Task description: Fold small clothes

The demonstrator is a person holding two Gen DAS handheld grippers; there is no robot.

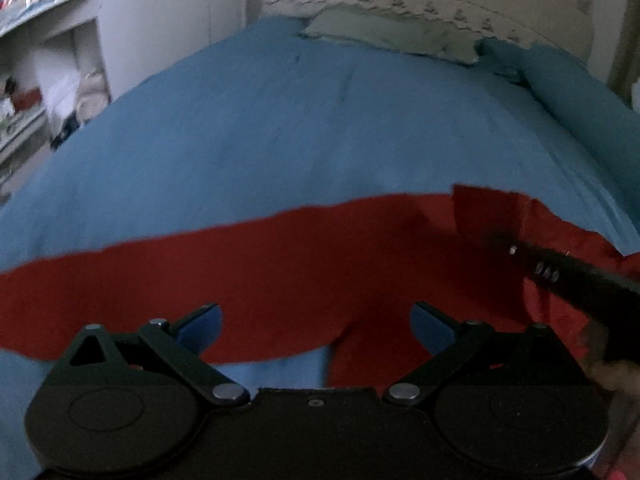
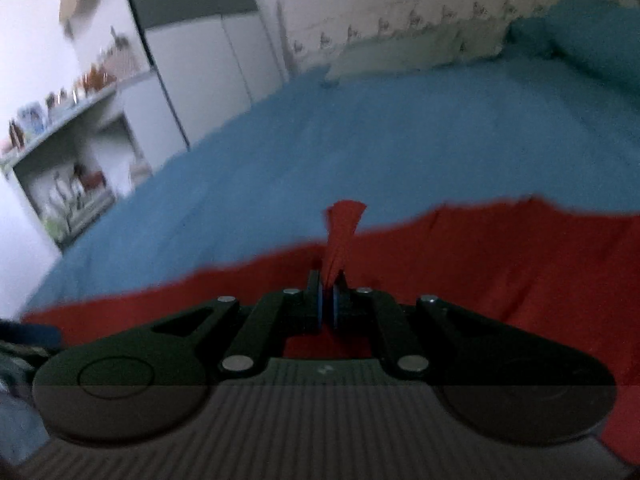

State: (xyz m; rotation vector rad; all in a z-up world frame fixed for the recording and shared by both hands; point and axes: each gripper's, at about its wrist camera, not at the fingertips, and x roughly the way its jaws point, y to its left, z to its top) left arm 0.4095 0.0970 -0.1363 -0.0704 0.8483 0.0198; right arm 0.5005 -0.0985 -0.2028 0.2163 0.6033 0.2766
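A red garment [image 1: 280,264] lies spread across the near part of a blue bed cover [image 1: 304,120]. My left gripper [image 1: 316,324] is open just above the garment's near edge, with nothing between its blue pads. My right gripper [image 2: 329,300] is shut on a pinched fold of the red garment [image 2: 500,264], and a tuft of the cloth sticks up past its fingertips. In the left wrist view the right gripper's black finger [image 1: 560,268] reaches in from the right over the garment's lifted right corner.
A grey-green pillow [image 1: 388,32] and a blue bolster [image 1: 580,92] lie at the head of the bed against a patterned headboard. White shelves [image 1: 48,80] with small items stand to the left of the bed [image 2: 360,140]. A wardrobe [image 2: 208,40] stands behind.
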